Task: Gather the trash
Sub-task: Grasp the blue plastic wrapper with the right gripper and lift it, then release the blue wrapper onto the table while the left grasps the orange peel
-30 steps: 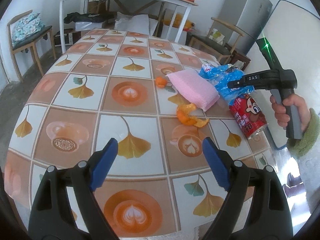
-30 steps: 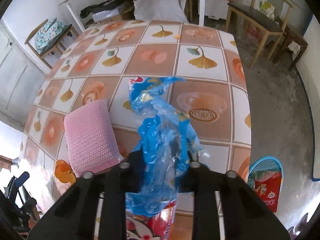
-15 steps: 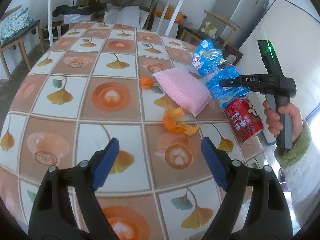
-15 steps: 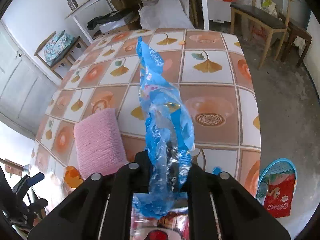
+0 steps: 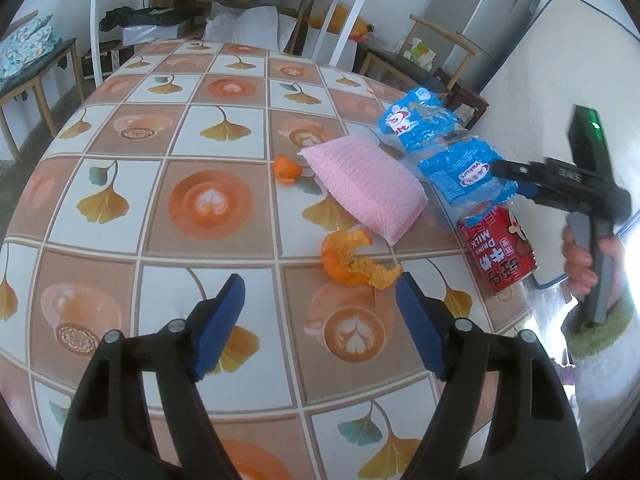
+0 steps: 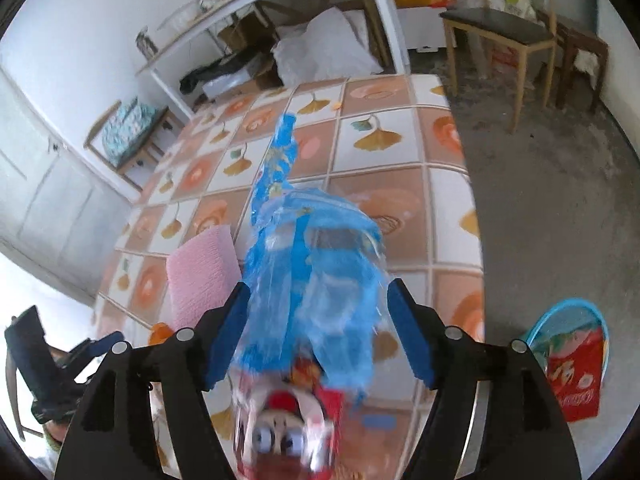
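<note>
The left wrist view looks steeply down the table [image 5: 208,204] from its near edge toward the far shelf, well back from the clutter; the pink pad [image 5: 366,188], blue wrapper [image 5: 460,160] and red can [image 5: 498,250] sit at its right; the right wrist view hangs close over that same corner — wrapper [image 6: 316,276] filling its centre, can [image 6: 288,412] blurred beneath, pad [image 6: 200,276] left — facing the same far shelf

Red milk can [image 6: 292,412] blurred, partly hidden under blue wrapper [image 6: 316,280]; contact perhaps, unclear.
</note>
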`<control>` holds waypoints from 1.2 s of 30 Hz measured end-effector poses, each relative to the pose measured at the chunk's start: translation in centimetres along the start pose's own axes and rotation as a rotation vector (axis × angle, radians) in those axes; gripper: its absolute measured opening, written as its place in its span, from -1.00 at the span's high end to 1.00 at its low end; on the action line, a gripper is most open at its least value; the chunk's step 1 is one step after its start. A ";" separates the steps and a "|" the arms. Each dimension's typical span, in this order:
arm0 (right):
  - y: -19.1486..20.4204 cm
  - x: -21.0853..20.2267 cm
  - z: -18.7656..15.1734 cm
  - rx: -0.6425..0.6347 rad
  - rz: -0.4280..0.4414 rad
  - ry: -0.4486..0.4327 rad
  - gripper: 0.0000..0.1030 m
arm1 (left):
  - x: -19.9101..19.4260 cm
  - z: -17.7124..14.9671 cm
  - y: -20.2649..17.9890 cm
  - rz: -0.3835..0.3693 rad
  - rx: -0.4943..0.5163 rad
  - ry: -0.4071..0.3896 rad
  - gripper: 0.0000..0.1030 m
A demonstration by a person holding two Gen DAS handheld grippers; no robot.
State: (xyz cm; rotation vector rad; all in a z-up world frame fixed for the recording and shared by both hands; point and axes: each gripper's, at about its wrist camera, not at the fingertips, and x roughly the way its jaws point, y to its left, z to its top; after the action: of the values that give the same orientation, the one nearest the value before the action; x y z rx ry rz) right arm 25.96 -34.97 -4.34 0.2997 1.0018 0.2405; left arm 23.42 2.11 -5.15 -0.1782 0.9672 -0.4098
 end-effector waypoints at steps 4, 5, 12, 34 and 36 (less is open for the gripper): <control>-1.5 -1.4 -2.2 0.057 0.006 -0.031 -0.39 | 1.0 0.7 0.1 -0.005 -0.009 0.014 -0.26; -1.8 -1.6 -2.5 0.069 0.013 -0.036 -0.39 | 1.4 1.0 0.2 -0.003 -0.017 0.021 -0.18; -3.8 -3.2 -4.6 0.146 0.062 -0.086 -0.39 | 4.7 2.7 1.0 -0.013 -0.074 0.094 0.27; -0.7 -9.2 -4.6 0.053 -0.018 -0.264 -0.39 | 1.2 -0.2 3.0 0.055 -0.075 0.039 0.92; 0.3 -9.7 -5.3 0.033 -0.030 -0.261 -0.39 | 0.9 -0.6 3.5 0.054 -0.090 0.034 0.92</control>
State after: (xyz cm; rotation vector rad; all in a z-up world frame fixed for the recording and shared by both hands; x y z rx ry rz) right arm 16.43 -37.23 0.75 0.3365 0.7519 0.1526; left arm 24.31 4.90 -7.31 -0.2266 1.0221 -0.3205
